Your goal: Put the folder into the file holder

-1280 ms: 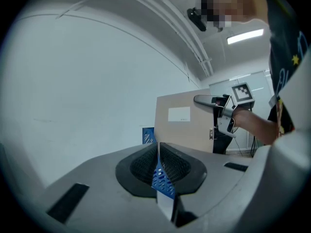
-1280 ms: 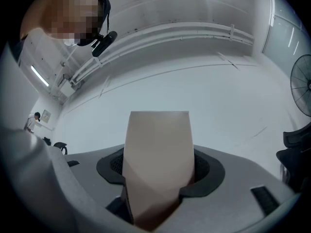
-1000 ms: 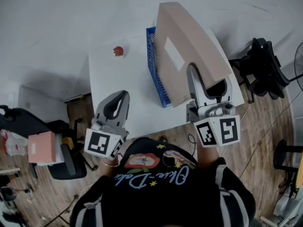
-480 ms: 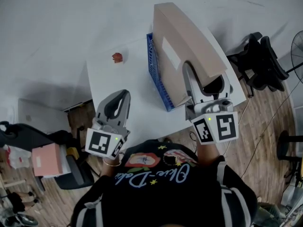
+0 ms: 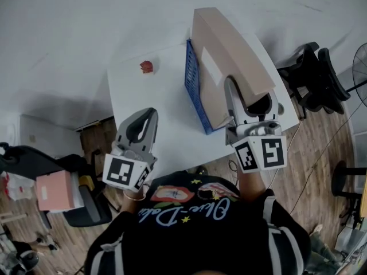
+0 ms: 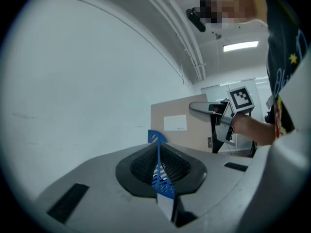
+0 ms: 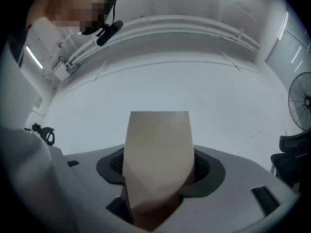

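right tool: clenched on the near edge of a tall tan cardboard folder.
folder: upright, lower part apparently down inside the blue mesh file holder on the white surface; bottom edge hidden.
left tool: jaws together, gripping nothing, over the surface's near edge, well apart from the holder.

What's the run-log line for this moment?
right gripper: shut on tan cardboard folder | location: at blue mesh file holder, not released | left gripper: shut, empty
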Demonstrator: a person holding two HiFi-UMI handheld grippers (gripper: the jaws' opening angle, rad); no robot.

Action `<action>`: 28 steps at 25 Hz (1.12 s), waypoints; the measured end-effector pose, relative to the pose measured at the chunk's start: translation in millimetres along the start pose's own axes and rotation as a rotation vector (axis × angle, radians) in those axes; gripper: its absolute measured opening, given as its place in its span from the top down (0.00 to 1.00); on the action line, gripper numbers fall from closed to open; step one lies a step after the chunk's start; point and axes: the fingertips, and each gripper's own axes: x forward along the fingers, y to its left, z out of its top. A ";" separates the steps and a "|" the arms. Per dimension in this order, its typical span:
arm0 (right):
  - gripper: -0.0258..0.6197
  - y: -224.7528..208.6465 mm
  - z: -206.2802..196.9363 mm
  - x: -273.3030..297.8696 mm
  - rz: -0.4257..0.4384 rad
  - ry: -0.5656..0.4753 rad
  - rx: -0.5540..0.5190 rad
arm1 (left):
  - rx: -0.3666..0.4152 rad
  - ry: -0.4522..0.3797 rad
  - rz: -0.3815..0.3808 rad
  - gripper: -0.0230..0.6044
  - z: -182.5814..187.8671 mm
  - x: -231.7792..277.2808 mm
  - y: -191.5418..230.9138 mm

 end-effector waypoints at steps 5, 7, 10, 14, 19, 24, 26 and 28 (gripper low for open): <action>0.54 -1.6 -2.9 0.6 -0.005 0.004 0.005 | -0.003 -0.007 -0.001 0.94 0.5 -0.1 2.3; 0.54 0.5 -4.3 0.7 0.001 0.006 0.002 | -0.003 -0.005 -0.001 0.94 0.1 -0.7 2.6; 0.54 2.2 -6.6 -0.3 0.006 0.009 -0.003 | -0.009 -0.003 -0.001 0.94 -0.3 -1.5 2.1; 0.54 1.4 -11.8 -1.8 0.014 0.018 -0.003 | -0.001 -0.002 -0.001 0.94 -1.2 -1.0 1.1; 0.54 0.1 -16.4 -1.9 0.021 0.024 -0.007 | 0.002 -0.010 -0.014 0.94 0.4 3.9 -2.8; 0.54 -2.3 -22.3 -3.4 0.026 0.037 -0.007 | -0.001 -0.010 -0.017 0.94 1.3 6.1 -6.8; 0.54 -3.1 -25.4 -2.6 0.028 0.042 -0.001 | 0.006 -0.014 -0.018 0.94 2.6 7.8 -6.7; 0.54 -3.7 -28.4 -2.2 0.028 0.048 0.000 | 0.007 -0.009 -0.017 0.94 2.9 8.6 -7.0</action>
